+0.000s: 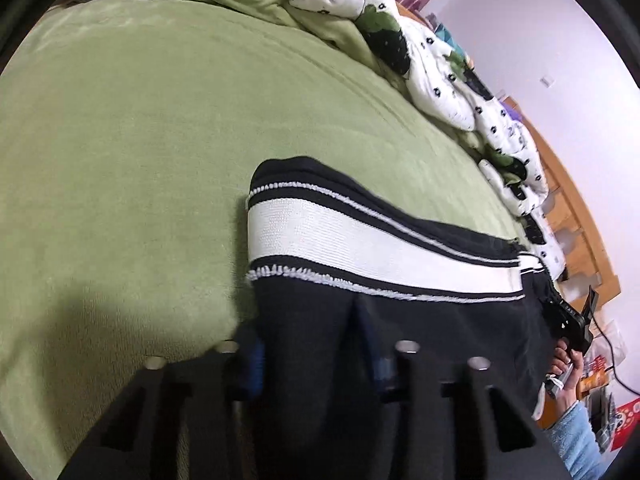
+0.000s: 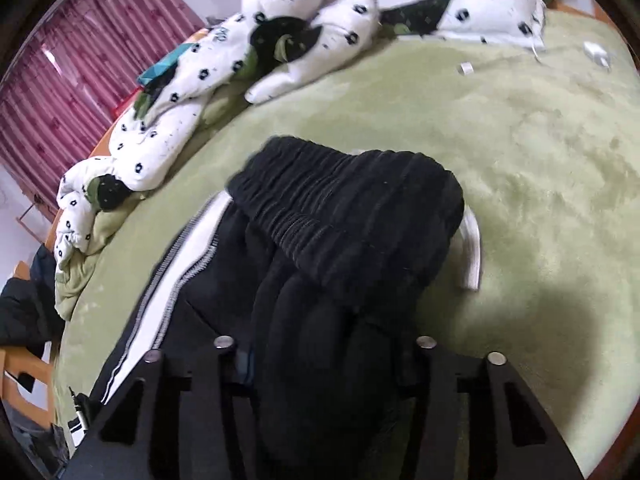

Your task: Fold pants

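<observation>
Black pants (image 1: 360, 240) with a broad white side stripe lie on the green bed cover (image 1: 120, 160). My left gripper (image 1: 316, 360) is shut on the black cloth near the leg end, which fills the gap between its blue pads (image 1: 252, 364). In the right wrist view the gathered elastic waistband of the pants (image 2: 352, 200) is bunched up ahead of my right gripper (image 2: 328, 360), whose fingers are shut on the thick black cloth just behind it. At the far right of the left wrist view a hand (image 1: 564, 360) holds the right gripper's body beyond the pants.
A white quilt with black flowers (image 2: 200, 80) is heaped along the far side of the bed (image 2: 540, 160). Small white items (image 2: 466, 68) lie near a pillow. A wooden headboard (image 1: 576, 216), red curtains (image 2: 60, 80) and dark clothes (image 2: 24, 312) edge the scene.
</observation>
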### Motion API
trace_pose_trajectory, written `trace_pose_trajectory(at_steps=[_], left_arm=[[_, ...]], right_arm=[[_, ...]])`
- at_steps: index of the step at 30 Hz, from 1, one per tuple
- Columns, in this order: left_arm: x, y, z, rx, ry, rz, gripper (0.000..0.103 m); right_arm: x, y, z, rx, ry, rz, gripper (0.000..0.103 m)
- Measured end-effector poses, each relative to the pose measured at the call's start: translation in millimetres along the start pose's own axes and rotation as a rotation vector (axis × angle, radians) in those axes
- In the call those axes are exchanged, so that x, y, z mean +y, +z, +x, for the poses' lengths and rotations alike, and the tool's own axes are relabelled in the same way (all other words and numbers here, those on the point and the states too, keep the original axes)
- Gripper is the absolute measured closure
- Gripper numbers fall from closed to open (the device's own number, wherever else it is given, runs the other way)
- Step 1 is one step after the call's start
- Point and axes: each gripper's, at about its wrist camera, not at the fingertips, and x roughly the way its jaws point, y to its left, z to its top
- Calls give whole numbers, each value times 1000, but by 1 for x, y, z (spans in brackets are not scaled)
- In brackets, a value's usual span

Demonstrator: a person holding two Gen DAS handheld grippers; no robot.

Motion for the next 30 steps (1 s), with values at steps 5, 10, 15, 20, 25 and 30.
trace_pose_trajectory(at_steps=[5, 10, 15, 20, 25, 30], left_arm=[[-19, 1, -23, -57, -32, 12, 91], [-39, 9, -54, -114, -75, 30, 92], [-31, 23, -94, -126, -123, -6, 92], [2, 48, -164, -261, 49, 26, 92], [61, 67, -182, -289, 271, 1, 91], [128, 65, -140, -207, 315, -131, 91]], right_arm=[[55, 4, -49, -158, 33, -63, 72], [128, -8, -111, -304, 108, -143, 75], [194, -25, -154, -364, 260, -161, 76], [240, -35, -152, -266, 420, -148, 77], [266, -60, -89, -83, 374, -208, 77], [255, -95, 2, 77, 134, -253, 77]])
